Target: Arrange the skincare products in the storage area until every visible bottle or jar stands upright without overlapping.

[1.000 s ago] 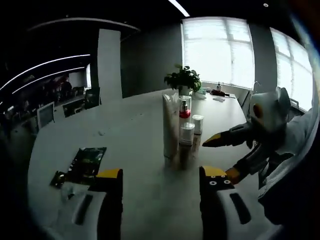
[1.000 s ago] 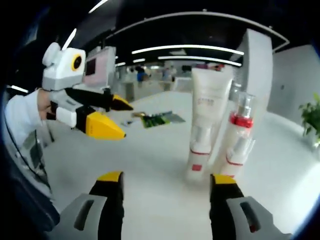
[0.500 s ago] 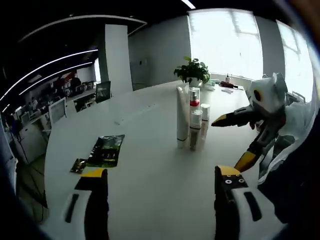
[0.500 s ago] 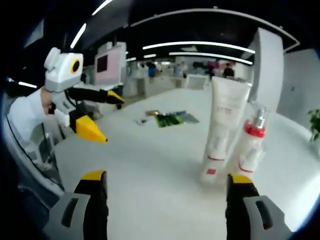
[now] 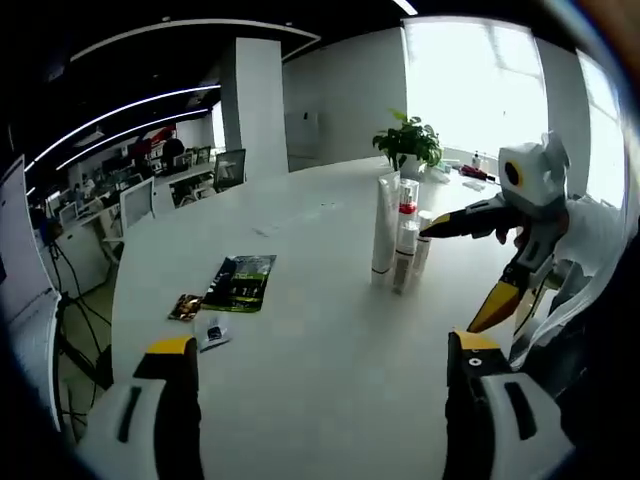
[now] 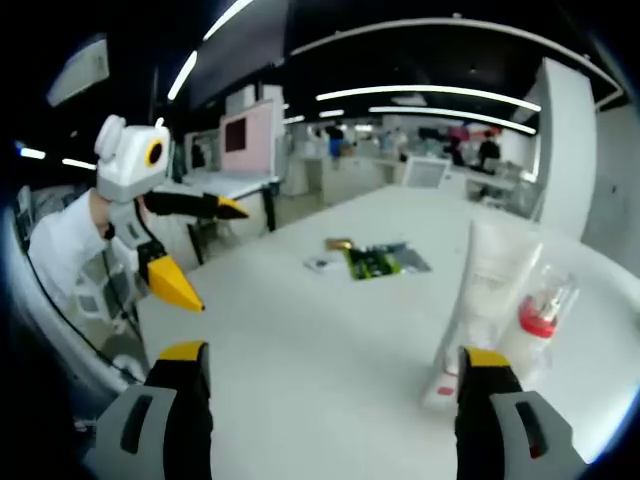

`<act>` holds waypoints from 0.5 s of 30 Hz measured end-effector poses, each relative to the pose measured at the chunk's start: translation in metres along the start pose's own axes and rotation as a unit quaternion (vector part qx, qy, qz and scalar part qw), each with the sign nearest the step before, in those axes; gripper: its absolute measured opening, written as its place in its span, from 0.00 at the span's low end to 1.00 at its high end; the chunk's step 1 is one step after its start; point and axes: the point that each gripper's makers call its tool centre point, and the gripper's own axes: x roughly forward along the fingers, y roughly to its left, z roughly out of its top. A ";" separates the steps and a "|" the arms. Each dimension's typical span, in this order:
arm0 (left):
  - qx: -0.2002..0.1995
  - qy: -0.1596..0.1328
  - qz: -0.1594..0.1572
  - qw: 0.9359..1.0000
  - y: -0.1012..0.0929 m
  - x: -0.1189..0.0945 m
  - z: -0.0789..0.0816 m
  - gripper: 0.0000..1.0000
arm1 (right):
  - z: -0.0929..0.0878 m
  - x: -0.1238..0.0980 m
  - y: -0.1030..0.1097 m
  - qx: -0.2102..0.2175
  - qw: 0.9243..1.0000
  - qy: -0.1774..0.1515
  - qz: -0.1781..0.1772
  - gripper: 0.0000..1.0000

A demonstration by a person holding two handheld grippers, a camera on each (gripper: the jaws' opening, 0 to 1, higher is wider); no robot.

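Because the skincare products [image 5: 398, 238] stand upright in a tight cluster on the table [image 5: 300, 340], at one o'clock in the left gripper view, a careless sweep could topple them. The left gripper [image 5: 320, 355] and right gripper [image 6: 325, 362] both hold their jaws wide apart, gripping nothing.

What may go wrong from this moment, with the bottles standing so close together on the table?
1. The tall white tube, the red-collared bottle and the smaller bottles stand tightly clustered; a nudge to one may topple its neighbours.
2. The right gripper, open, hovers beside the cluster; a careless sweep could hit it.
3. The green sachet and small packets lie loose on the table and might get dragged.
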 end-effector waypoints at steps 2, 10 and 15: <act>-0.005 -0.008 0.001 1.000 0.002 0.001 0.004 0.99 | 0.006 0.002 0.002 -0.001 1.000 -0.003 0.007 0.99; -0.016 -0.018 0.006 1.000 0.009 0.013 0.014 0.99 | 0.033 0.011 0.007 -0.032 0.999 -0.018 0.028 0.99; -0.013 -0.021 0.006 1.000 0.013 0.017 0.020 0.99 | 0.043 0.013 0.008 -0.021 0.998 -0.032 0.045 0.99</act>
